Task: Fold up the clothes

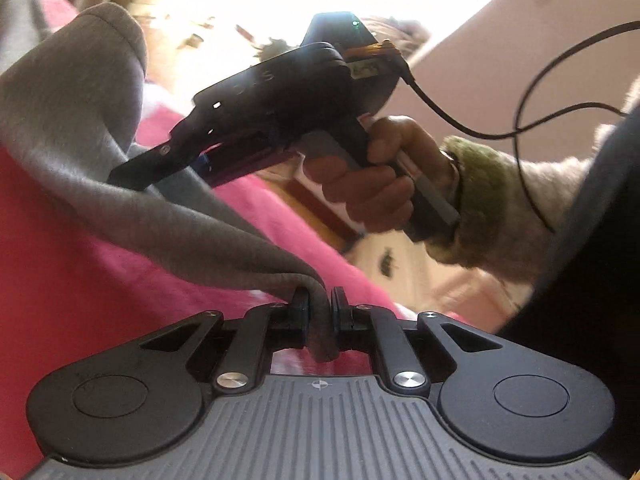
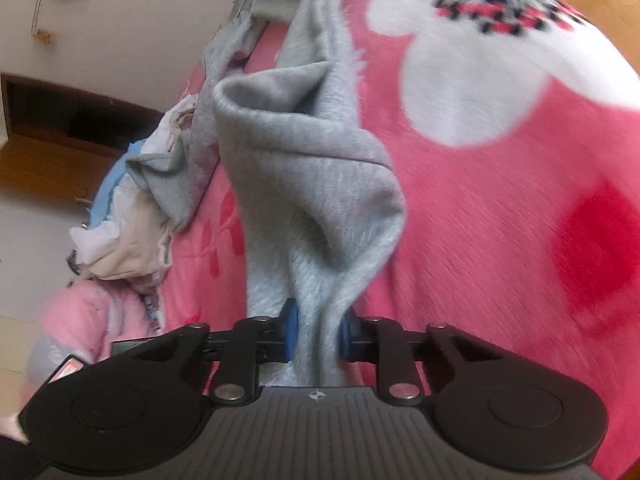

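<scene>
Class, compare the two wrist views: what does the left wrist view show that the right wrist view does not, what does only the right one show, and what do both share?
Only the left wrist view shows the right gripper from outside, the hand holding it, its cable, and the left gripper.

Only the right wrist view shows the clothes pile, the white flower on the blanket, and a wooden shelf.

Both show the grey garment clamped between the viewing gripper's fingers, over the pink blanket.
</scene>
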Demonstrator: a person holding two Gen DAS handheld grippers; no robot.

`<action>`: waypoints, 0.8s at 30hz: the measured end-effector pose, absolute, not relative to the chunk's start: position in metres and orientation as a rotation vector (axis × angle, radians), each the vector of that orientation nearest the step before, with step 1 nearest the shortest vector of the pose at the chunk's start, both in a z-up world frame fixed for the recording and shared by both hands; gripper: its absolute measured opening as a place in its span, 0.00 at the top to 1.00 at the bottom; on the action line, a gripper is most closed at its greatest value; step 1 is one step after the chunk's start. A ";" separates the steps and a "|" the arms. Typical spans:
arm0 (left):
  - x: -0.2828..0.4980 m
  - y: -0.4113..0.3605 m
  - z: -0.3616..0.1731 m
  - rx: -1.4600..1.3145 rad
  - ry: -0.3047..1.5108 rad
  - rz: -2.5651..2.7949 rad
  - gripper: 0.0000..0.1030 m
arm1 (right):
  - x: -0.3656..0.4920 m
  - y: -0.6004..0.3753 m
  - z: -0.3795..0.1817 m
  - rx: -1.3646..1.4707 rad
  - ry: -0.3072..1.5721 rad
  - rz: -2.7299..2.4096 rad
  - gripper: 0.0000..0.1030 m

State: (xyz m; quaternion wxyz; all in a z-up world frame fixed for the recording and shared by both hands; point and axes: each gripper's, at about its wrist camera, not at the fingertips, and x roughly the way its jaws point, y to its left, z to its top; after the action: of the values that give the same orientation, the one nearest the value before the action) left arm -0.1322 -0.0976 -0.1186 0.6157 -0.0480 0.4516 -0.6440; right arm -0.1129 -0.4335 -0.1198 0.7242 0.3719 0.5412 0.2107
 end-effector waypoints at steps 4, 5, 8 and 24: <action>-0.137 -0.104 -0.119 -0.120 1.057 -1.567 0.92 | -0.128 -0.455 -0.101 0.846 1.168 0.463 0.87; -0.138 -0.105 -0.119 -0.123 1.061 -1.587 0.92 | -0.133 -0.461 -0.096 0.853 1.158 0.459 0.87; -0.139 -0.108 -0.122 -0.138 1.077 -1.628 0.92 | -0.142 -0.476 -0.090 0.859 1.146 0.420 0.87; -0.140 -0.088 -0.144 0.065 1.191 -1.429 0.66 | -0.160 -0.500 -0.101 0.650 1.356 0.280 0.66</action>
State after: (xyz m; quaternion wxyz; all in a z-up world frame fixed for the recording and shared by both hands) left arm -0.1403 -0.0882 -0.1442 0.5972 0.0282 0.5133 -0.6157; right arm -0.1601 -0.4998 -0.1010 0.7214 0.2942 0.6139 0.1269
